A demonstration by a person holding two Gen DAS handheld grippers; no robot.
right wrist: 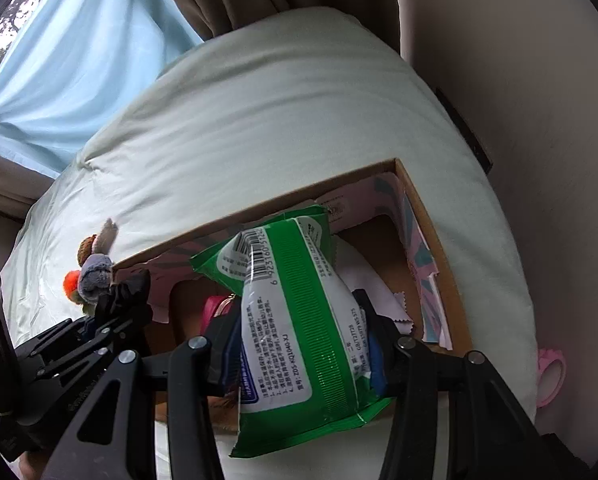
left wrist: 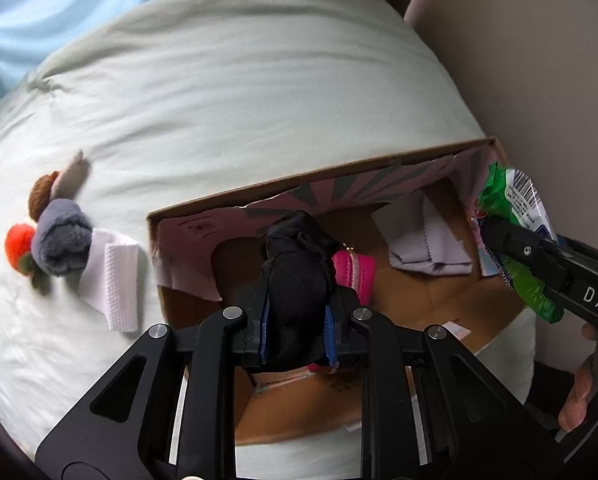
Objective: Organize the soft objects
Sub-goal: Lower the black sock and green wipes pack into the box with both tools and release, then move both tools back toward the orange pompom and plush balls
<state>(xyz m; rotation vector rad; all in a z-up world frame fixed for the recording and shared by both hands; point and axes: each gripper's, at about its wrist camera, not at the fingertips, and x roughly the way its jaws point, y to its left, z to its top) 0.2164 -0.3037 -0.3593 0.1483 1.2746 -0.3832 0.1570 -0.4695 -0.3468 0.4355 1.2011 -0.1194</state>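
Left gripper (left wrist: 295,320) clamps a black cloth (left wrist: 295,280) above the cardboard box (left wrist: 351,170); right gripper (right wrist: 299,354) pinches the green wipes pack (right wrist: 299,320). Grey plush (left wrist: 61,246) lies outside.

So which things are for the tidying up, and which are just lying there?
For the job:
black cloth in the left gripper
green wipes pack in the right gripper
cardboard box
grey sock
white towel

Just lying there:
curtain
pink tape roll
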